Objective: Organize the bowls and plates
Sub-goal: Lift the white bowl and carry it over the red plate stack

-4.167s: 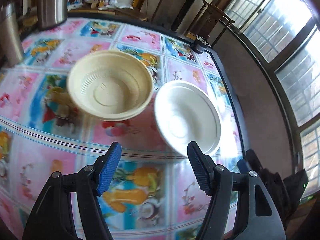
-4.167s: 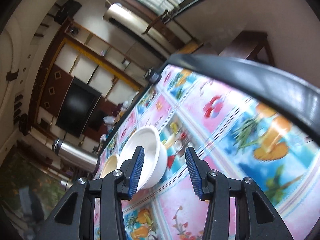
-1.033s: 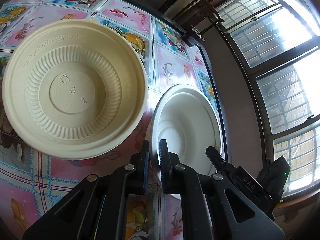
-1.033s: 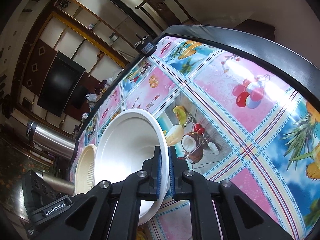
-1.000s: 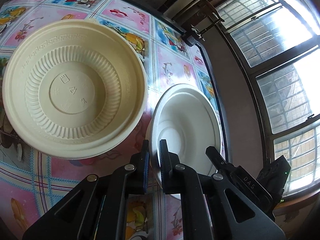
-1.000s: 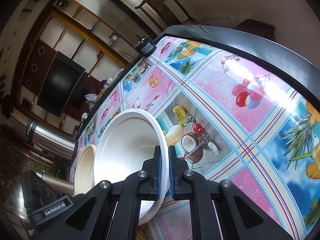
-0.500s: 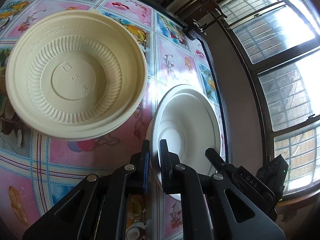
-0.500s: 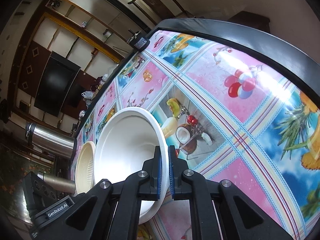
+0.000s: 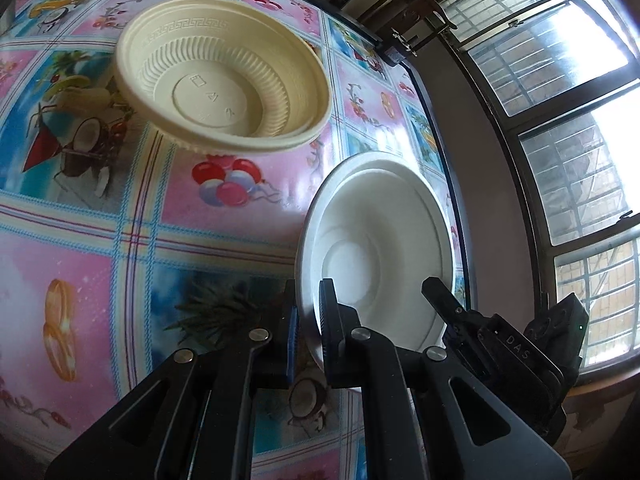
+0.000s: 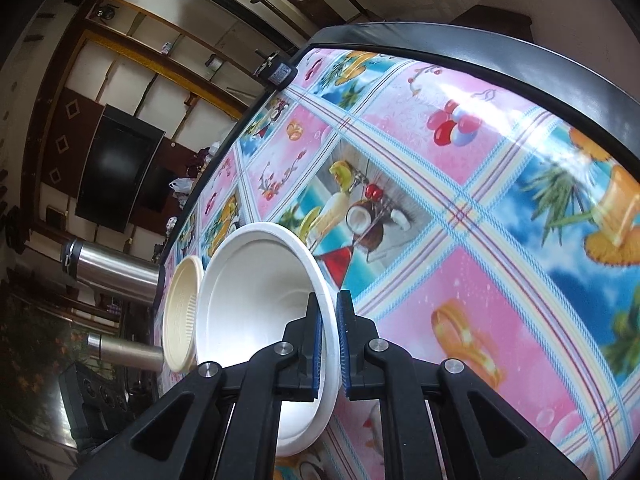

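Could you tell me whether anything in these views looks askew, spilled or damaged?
Nothing spilled or damaged. The white bowl is simply held by both grippers on opposite rims; the cream bowl sits apart.

loud fruit-print tablecloth (image 9: 120, 216) over a dark-edged table (image 10: 460, 46), two steel flasks (image 10: 116, 270) lying sideways-looking at the far left, black TV (image 10: 116, 172) on a wooden wall unit behind, big barred window (image 9: 560, 120) on the right
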{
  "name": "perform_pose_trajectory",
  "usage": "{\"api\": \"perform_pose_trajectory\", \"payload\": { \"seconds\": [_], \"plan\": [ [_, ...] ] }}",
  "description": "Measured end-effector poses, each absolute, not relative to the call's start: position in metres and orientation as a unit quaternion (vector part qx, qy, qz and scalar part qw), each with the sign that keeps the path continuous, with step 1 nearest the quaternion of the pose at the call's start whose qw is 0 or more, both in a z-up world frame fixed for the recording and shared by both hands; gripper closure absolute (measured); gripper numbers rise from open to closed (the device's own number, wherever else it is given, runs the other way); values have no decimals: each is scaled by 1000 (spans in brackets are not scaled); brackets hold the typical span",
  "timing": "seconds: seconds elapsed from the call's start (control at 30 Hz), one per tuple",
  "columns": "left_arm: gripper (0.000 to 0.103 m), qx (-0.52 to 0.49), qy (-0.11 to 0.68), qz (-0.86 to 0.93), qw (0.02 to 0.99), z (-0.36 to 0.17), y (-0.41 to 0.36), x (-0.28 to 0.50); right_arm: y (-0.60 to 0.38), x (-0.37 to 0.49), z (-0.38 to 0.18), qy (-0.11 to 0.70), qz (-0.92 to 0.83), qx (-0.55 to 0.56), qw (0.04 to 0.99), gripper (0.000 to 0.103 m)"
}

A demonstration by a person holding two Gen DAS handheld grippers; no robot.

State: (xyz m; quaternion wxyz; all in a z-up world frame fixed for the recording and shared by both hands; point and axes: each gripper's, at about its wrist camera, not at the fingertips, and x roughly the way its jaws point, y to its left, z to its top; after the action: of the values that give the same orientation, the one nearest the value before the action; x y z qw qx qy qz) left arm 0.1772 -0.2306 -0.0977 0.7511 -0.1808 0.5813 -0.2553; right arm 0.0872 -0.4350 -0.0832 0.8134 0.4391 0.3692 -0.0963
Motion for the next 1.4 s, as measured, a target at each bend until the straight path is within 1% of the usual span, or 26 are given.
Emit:
{"api": "perform_pose_trajectory", "payload": {
  "seconds": [0.47,0.7,0.87,1.1,1.3,1.4],
  "plan": [
    [95,-177,574,-226,767,-95,-147,116,-360,34,-83,364,-44,398,841,95],
    [95,-162,559,-207,786,-98,-101,85,-312,18,-85,375,-1,373,849,95],
    [95,-171,555,-196,790,-96,-73,73,-274,6,-83,384,27,346,856,95],
    [95,-145,533,-191,812,-89,-53,52,-243,3,-76,397,60,330,854,95],
    [93,-114,519,-190,826,-92,-44,33,-226,-3,-87,423,80,324,842,96],
    [91,-82,488,-182,850,-80,-42,21,-220,-7,-82,428,86,311,844,96]
  ]
}}
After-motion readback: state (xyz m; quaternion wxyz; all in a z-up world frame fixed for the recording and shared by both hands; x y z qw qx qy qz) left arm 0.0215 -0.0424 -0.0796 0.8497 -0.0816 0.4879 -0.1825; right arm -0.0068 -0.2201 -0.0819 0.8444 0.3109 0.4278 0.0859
